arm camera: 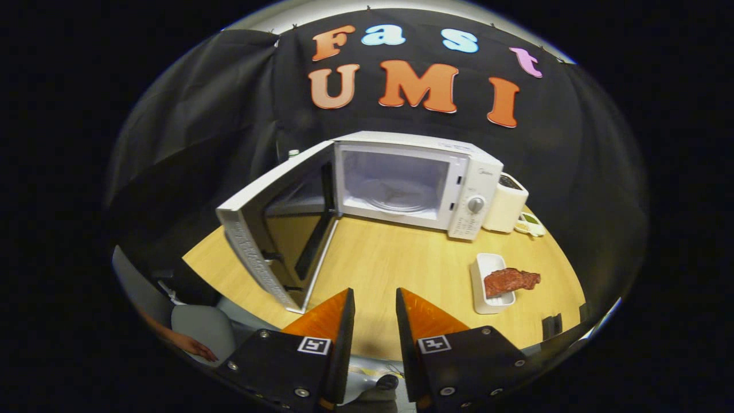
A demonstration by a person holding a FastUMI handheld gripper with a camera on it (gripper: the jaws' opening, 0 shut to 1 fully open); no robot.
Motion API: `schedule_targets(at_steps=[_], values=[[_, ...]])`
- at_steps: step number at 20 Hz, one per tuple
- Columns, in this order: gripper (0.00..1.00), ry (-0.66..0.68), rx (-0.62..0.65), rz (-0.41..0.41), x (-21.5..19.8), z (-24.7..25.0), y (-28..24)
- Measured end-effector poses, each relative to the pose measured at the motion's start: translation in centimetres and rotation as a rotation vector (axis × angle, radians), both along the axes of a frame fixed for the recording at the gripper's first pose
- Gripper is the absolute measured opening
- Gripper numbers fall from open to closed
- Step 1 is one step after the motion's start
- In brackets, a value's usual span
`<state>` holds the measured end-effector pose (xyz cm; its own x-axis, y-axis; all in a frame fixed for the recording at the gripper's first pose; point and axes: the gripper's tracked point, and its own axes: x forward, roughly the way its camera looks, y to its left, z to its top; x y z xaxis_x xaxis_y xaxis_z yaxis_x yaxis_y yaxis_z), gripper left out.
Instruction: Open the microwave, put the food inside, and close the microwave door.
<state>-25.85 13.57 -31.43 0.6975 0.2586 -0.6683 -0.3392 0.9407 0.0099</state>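
Note:
A white microwave [436,172] stands at the back of the wooden table [390,258], well beyond my fingers. Its door [275,229] is swung wide open to the left, and the lit cavity with its glass turntable [401,198] holds nothing. To the right, ahead of my right finger, a white rectangular dish [487,289] carries a reddish-brown slab of meat [510,281] that overhangs its right rim. My gripper [375,298] hovers over the table's near edge, open, with only a narrow gap and nothing between the fingers.
A white appliance [504,203] stands just right of the microwave, with a small item [530,225] beside it. A person's hand [195,347] and grey sleeve show below the open door. A small dark object [551,326] sits at the table's right front edge.

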Motion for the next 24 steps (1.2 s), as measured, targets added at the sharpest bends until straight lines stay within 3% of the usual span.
schedule_targets(at_steps=[3,6,8,14,17,22,24], values=[[0.55,0.053,-0.003,-0.026,2.6,-1.2,-4.4],[0.76,0.122,0.016,-0.040,4.9,-2.3,-8.4],[0.84,0.168,0.042,-0.067,6.6,-2.9,-11.2],[0.87,0.310,0.111,-0.141,10.7,-5.3,-19.1],[0.89,0.376,0.126,-0.138,11.6,-7.3,-21.7],[0.91,0.495,0.236,-0.151,12.6,-10.5,-23.1],[0.87,0.553,0.288,-0.168,13.0,-12.1,-23.2]])
